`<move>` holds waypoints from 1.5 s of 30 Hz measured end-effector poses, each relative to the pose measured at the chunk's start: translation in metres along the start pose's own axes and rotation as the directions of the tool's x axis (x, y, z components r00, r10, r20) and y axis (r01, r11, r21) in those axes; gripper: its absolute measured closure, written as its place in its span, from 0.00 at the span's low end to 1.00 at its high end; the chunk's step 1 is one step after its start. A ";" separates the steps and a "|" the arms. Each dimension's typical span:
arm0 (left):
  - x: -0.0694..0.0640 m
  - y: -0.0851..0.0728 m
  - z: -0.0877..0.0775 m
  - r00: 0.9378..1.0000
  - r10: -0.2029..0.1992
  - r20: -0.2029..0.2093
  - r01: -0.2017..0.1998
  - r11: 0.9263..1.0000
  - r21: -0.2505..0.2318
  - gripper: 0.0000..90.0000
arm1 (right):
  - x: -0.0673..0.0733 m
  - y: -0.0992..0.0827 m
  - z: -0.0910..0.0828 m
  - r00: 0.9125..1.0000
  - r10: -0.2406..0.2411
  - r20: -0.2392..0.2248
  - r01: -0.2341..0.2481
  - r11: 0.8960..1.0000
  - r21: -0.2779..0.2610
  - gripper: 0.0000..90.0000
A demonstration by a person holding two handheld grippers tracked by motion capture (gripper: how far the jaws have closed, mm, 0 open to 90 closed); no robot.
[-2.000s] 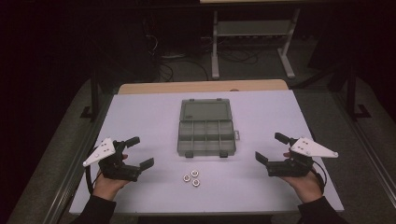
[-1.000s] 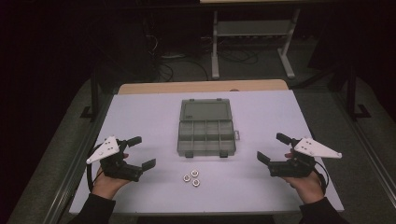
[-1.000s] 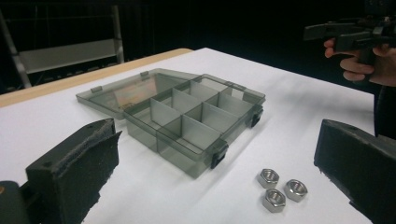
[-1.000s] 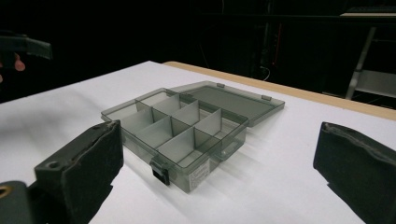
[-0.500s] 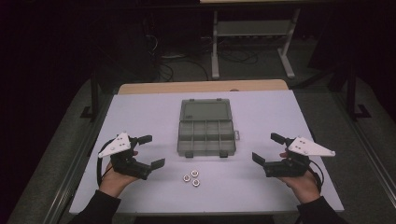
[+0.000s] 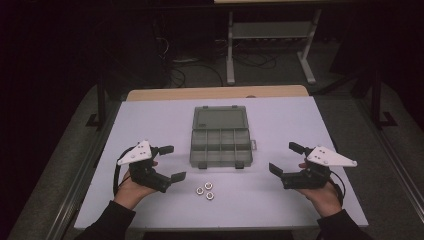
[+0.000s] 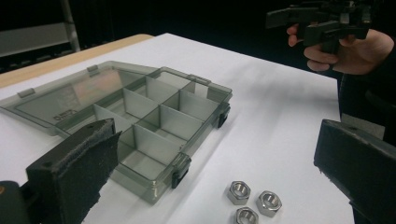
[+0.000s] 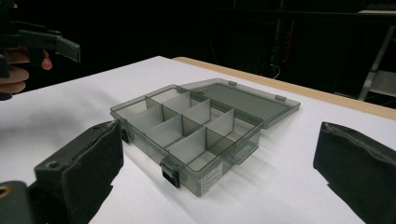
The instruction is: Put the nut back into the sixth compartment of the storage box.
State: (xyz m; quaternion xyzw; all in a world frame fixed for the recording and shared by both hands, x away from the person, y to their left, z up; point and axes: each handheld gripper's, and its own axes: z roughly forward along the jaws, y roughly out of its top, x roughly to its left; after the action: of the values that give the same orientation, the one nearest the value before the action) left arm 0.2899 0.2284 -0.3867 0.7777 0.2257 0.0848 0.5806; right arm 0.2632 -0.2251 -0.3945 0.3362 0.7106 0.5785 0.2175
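Left gripper [image 6: 170, 162] angled toward three nuts [image 6: 204, 190] at the worktop's [image 6: 150, 120] six o'clock, fingers spread wide and empty (right gripper [image 6: 285, 159] likewise, at four o'clock), organizer box [image 6: 221, 140] lying open at centre, presumably for sorting.

A lab is suggested: a white-covered bench [image 6: 150, 120] is set in a dark room, with floor cables [image 6: 200, 70] and a metal stand [image 6: 270, 40] behind.
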 end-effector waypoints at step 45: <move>-0.016 0.004 0.050 0.983 0.090 0.158 -0.127 0.962 0.243 0.08 | -0.001 0.000 0.003 1.000 -0.004 -0.010 0.004 1.000 -0.010 0.01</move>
State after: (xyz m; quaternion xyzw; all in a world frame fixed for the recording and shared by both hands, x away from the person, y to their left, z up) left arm 0.2965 0.1766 -0.3965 0.8605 0.1485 0.0305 0.4864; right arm 0.2660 -0.2241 -0.3949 0.3309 0.7094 0.5833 0.2168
